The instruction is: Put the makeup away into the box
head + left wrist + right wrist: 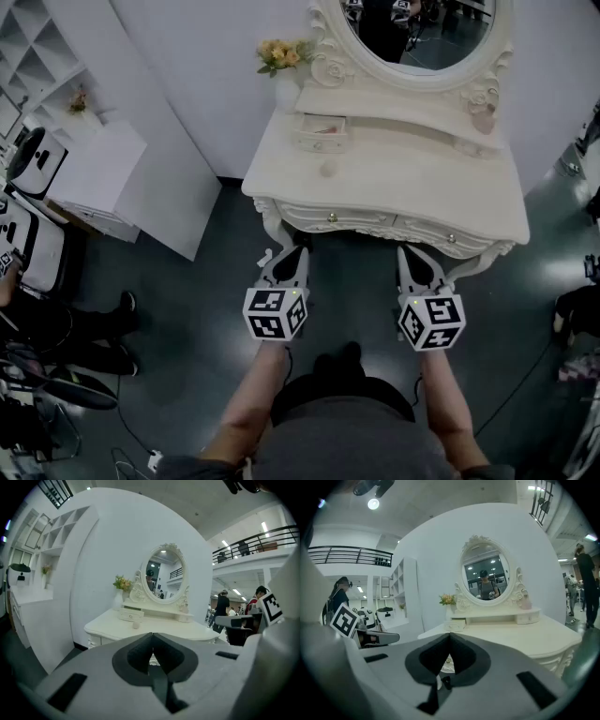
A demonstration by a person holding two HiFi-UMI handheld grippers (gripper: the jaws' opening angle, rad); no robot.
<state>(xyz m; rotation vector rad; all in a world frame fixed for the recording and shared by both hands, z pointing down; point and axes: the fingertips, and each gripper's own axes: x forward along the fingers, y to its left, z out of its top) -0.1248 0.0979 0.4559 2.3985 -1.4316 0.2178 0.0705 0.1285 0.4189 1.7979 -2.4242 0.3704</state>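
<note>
A white dressing table stands ahead of me in the head view. On its low shelf sits a small white drawer box, its drawer pulled open. A small round pale item lies on the tabletop in front of the box, and a pink item stands on the shelf at the right. My left gripper and right gripper hover side by side just short of the table's front edge. Both are shut and hold nothing. The left gripper view shows the box beyond the closed left gripper; the right gripper is closed too.
An oval mirror in an ornate frame tops the table, with yellow flowers at its left. A white cabinet and shelf unit stands to the left. A person's black shoes and equipment crowd the dark floor at the far left.
</note>
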